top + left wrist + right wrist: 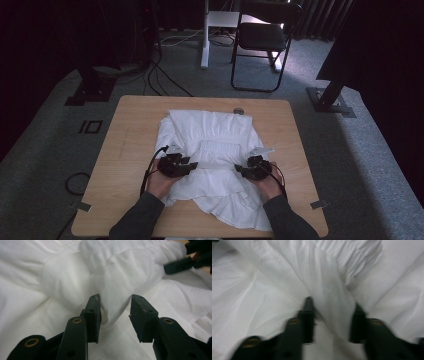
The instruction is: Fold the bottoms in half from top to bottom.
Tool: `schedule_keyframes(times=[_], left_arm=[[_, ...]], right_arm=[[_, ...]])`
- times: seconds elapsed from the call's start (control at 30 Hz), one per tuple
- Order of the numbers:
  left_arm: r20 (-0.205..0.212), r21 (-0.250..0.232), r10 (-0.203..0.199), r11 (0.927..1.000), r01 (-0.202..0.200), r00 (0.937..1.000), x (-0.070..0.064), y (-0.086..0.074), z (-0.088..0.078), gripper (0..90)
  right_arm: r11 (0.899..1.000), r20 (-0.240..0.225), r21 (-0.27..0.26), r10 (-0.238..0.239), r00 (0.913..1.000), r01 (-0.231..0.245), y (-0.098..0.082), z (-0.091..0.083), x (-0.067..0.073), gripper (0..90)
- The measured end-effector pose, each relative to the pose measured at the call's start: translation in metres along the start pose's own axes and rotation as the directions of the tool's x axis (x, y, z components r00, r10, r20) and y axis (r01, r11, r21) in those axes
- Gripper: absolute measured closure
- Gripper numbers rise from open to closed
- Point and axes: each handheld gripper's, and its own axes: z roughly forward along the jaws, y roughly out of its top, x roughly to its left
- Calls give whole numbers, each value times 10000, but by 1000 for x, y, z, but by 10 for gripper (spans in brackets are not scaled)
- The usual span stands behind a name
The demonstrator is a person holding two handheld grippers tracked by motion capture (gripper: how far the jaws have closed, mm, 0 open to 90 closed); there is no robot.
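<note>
In the high view, a crumpled white cloth garment point(212, 150) lay spread across the middle of the pale wooden tabletop point(125, 145). The left gripper point(189, 166) and the right gripper point(242, 172) rested on its near part, pointing toward each other across a gathered band.

In the left gripper view, the fingers point(93, 315) stood spread, a fold of the garment point(112, 290) between them, unpinched.

In the blurred right gripper view, the fingers point(308, 317) stood apart astride a ridge of cloth point(329, 302).

White garment point(215, 150): soft matt cloth, creased. Table point(130, 145): smooth pale wood.
</note>
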Motion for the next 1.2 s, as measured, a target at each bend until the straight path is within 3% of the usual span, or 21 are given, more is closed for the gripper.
schedule_keyframes(times=[0.03, 0.1, 0.17, 0.2, 0.23, 0.27, 0.3, 0.37, 0.47, 0.5, 0.57, 0.63, 0.67, 0.7, 0.77, 0.97, 1.03, 1.07, 1.2], left_arm=[[-76, -104, 4, 9999, -4, 10000, 1, 2, -4, 613], [-212, -337, 35, 9994, -42, 9998, 5, 10, -11, 615], [-311, -465, 39, 9989, -54, 9995, 6, 16, -14, 645], [-504, -771, 27, 9970, -66, 9987, 9, 28, -18, 663], [-504, -771, 27, 9970, -66, 9987, 9, 28, -18, 684], [-700, -913, -34, 9958, -30, 9975, 13, 41, -16, 719], [-807, -846, -30, 9964, -38, 9967, 16, 47, -13, 758], [-975, -620, 41, 9980, -102, 9952, 19, 58, -2, 839], [-1366, 83, 14, 10000, -3, 9906, 25, 66, 23, 876], [-1366, 83, 14, 10000, -3, 9906, 25, 66, 23, 876], [-959, 760, -418, 9959, 492, 9945, 33, 62, 49, 876], [-916, 1161, -390, 9920, 495, 9950, 35, 56, 62, 870], [-916, 1161, -390, 9920, 495, 9950, 35, 56, 62, 868], [-813, 1278, -567, 9895, 668, 9951, 35, 52, 70, 867], [-764, 1266, -443, 9905, 538, 9961, 32, 50, 71, 864], [-178, 584, 2, 9983, 8, 9998, 16, 41, 56, 817], [357, 185, 215, 9996, -222, 9991, 5, 29, 48, 809], [357, 185, 215, 9996, -222, 9991, 5, 29, 48, 807], [1078, 248, 612, 9976, -642, 9923, -7, 10, 41, 787]], right_arm=[[10000, -217, -54, 5, 9998, -7, -1, -3, 0, 500], [9992, -159, -397, -106, 9998, 100, 1, -14, 1, 417], [9956, -154, -928, -165, 9997, 150, 8, -28, -1, 416], [9925, -136, -1216, -94, 9999, 77, 12, -34, -3, 417], [9892, -104, -1466, 56, 9999, -71, 16, -38, -7, 441], [9858, -77, -1657, 254, 9996, -263, 20, -41, -12, 535], [9833, -17, -1746, 514, 9987, -509, 25, -42, -18, 684], [9800, 276, -1741, 1022, 9944, -959, 32, -36, -30, 807], [9793, 505, -1326, 1606, 9857, -1527, 40, -16, -45, 841], [9815, 544, -1070, 1652, 9848, -1587, 42, -8, -49, 843], [9844, 636, -657, 1672, 9839, -1631, 43, 7, -54, 843], [9858, 681, -233, 1677, 9835, -1665, 42, 21, -56, 839], [9858, 681, -233, 1677, 9835, -1665, 42, 21, -56, 839], [9843, 650, 61, 1755, 9823, -1762, 40, 32, -58, 830], [9826, 414, 138, 1844, 9820, -1851, 38, 36, -58, 827], [9823, -664, -588, 1738, 9825, -1777, 32, 18, -51, 784], [9849, -837, -735, 1507, 9850, -1569, 28, 10, -46, 768], [9864, -895, -790, 1372, 9865, -1444, 26, 6, -43, 757], [9871, -733, -1144, 1038, 9919, -1117, 21, -12, -40, 709]])
